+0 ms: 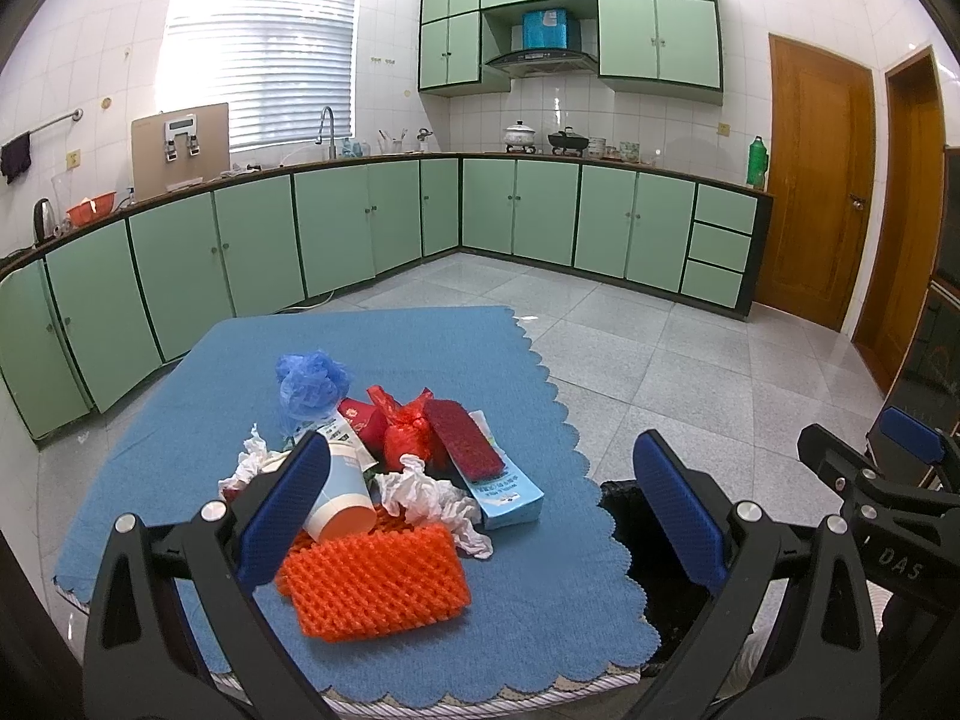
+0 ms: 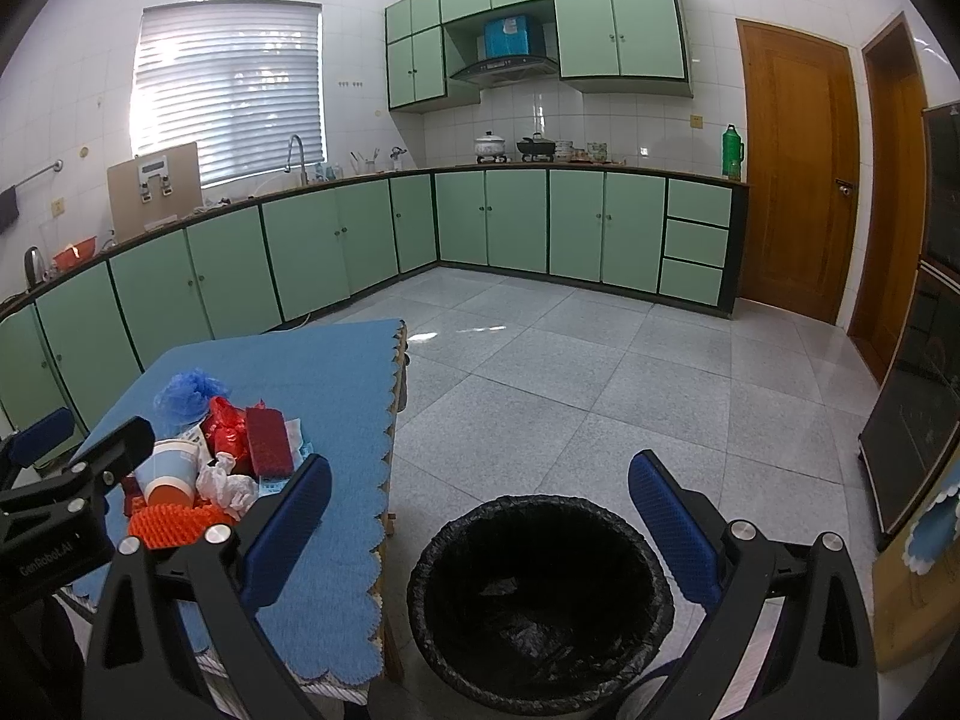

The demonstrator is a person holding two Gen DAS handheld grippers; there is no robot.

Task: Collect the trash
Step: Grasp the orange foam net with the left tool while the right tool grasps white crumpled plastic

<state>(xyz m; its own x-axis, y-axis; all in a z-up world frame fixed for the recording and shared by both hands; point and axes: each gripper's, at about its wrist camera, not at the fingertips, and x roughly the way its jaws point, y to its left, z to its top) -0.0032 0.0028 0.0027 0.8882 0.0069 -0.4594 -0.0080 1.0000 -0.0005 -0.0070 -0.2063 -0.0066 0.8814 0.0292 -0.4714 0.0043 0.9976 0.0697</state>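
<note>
Kitchen bench, blue mat: trash pile all still there. Lined bin beside it looks near empty. Left gripper and right gripper jaws wide, holding nothing. Collection barely begun.

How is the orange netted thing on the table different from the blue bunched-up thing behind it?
The orange foam net is stiff-looking, flat and slab-shaped; the blue plastic bag is thin, crumpled into a loose ball. The net lies at the pile's near edge, the bag at its far edge. Both rest on the blue tablecloth, ungripped.
</note>
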